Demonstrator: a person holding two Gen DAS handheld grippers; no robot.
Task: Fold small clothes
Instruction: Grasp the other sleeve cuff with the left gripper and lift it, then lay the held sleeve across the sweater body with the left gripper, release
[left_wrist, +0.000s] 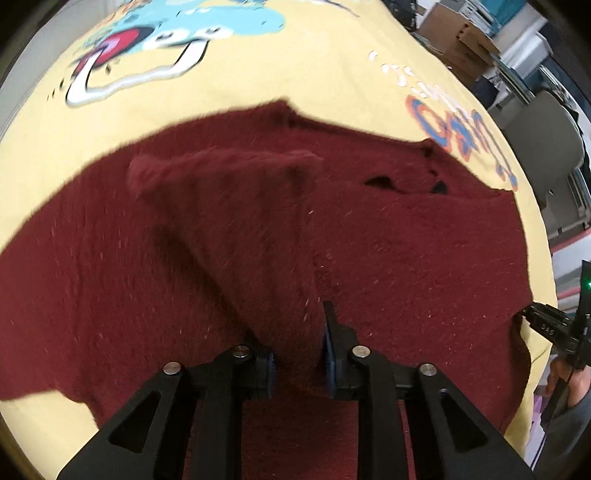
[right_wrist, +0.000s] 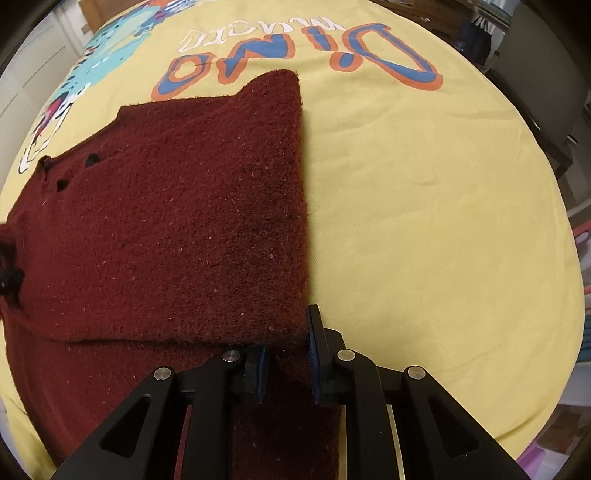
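Note:
A dark red knitted sweater (left_wrist: 406, 251) lies on a yellow dinosaur-print cloth (left_wrist: 295, 66). My left gripper (left_wrist: 299, 354) is shut on a raised fold of the sweater, a sleeve (left_wrist: 236, 206) that stretches up and away from the jaws. In the right wrist view the sweater (right_wrist: 177, 229) lies flat with its right side folded over into a straight edge. My right gripper (right_wrist: 286, 365) is shut on the sweater's near corner at that folded edge. The right gripper also shows at the right edge of the left wrist view (left_wrist: 546, 325).
The yellow cloth (right_wrist: 424, 221) spreads wide to the right of the sweater, with "DINO" lettering (right_wrist: 295, 55) at the far side. Cardboard boxes (left_wrist: 458, 40) and a grey chair (left_wrist: 543, 140) stand beyond the table at the right.

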